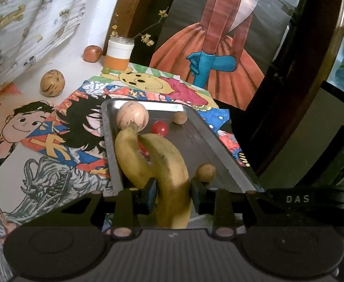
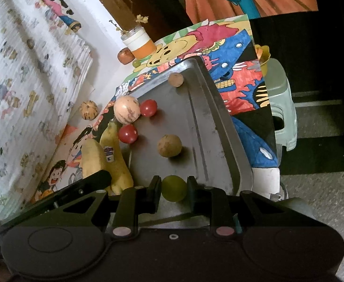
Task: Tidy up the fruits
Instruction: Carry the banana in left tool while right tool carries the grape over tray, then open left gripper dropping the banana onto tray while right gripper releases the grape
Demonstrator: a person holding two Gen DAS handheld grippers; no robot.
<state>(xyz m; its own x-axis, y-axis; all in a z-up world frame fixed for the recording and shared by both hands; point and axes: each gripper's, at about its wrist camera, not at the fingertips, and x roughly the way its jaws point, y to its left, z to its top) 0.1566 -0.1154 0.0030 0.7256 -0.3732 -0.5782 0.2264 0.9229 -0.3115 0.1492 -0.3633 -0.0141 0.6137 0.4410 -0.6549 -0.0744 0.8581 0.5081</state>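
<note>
On my left, my left gripper [image 1: 173, 193] is clamped on one banana [image 1: 169, 176] of a joined pair, the pads pressing its sides near the lower end. I hold it low so the second banana [image 1: 130, 157] and the shared stem lead toward the tray [image 1: 219, 152] at twelve o'clock. The pair sits over the tray's near left edge, stems touching the pale melon-like fruit [image 1: 132, 115].

Moving right, my right gripper [image 2: 173, 189] pinches a green grape [image 2: 173, 188] between its pads, just at the tray's near rim, six o'clock from the tray's middle. I judge it is held there to be set inside with the rest.

Counting in the right view: two bananas, one pale round fruit, two red cherry tomatoes [image 2: 128, 133], two small brown round fruits [image 2: 169, 145], one grape in my grip. Off the tray, toward ten and eleven o'clock, lie one striped yellow fruit [image 2: 88, 110], one reddish-brown fruit [image 2: 125, 56] and another small green grape [image 2: 136, 63] beside the orange-and-white jar [image 2: 140, 42].
</note>
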